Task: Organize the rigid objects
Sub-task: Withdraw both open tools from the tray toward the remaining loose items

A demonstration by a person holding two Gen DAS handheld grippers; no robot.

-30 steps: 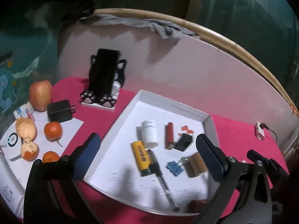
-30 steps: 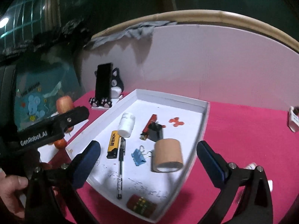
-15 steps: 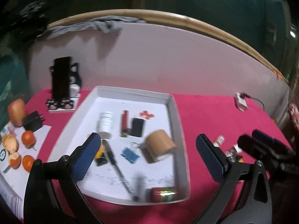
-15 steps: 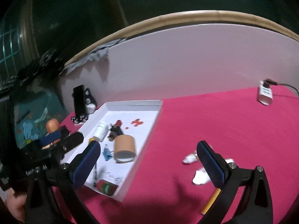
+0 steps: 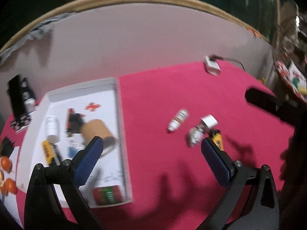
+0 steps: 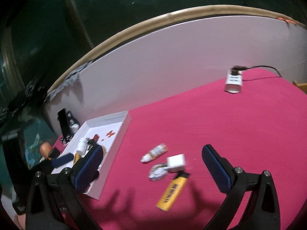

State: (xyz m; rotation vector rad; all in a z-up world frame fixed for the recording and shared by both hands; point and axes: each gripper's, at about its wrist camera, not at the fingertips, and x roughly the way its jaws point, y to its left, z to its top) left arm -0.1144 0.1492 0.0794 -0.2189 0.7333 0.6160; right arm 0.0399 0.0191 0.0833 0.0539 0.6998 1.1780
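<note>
1. Progress is looking partial: the white tray (image 5: 122, 134) near the left edge of the desk (image 5: 163, 88) is already holding a cardboard roll (image 5: 96, 132), a white bottle (image 5: 51, 128), a yellow lighter (image 5: 47, 151), a red tin (image 5: 107, 194) and other small things.
2. Three things are lying loose on the pink cloth to the right of the tray, so I judge they are waiting to be put in: a small dropper bottle (image 6: 154, 152), a crumpled bottle with a white square cap (image 6: 176, 162) just beside it, and a second yellow lighter (image 6: 171, 193) next to that.
3. Both tools are hanging empty above the desk: the left gripper (image 5: 150, 161) is standing wide open, and the right gripper (image 6: 151, 167) is standing wide open over the loose group.
4. The left wrist view is showing the tray contents plainly, and oranges (image 5: 7, 163) at the left edge; the right wrist view is hiding most of the tray behind its own finger.
5. The right wrist view is showing the whole loose lighter and a white adapter (image 6: 233, 81) with its cable near the far edge.
</note>
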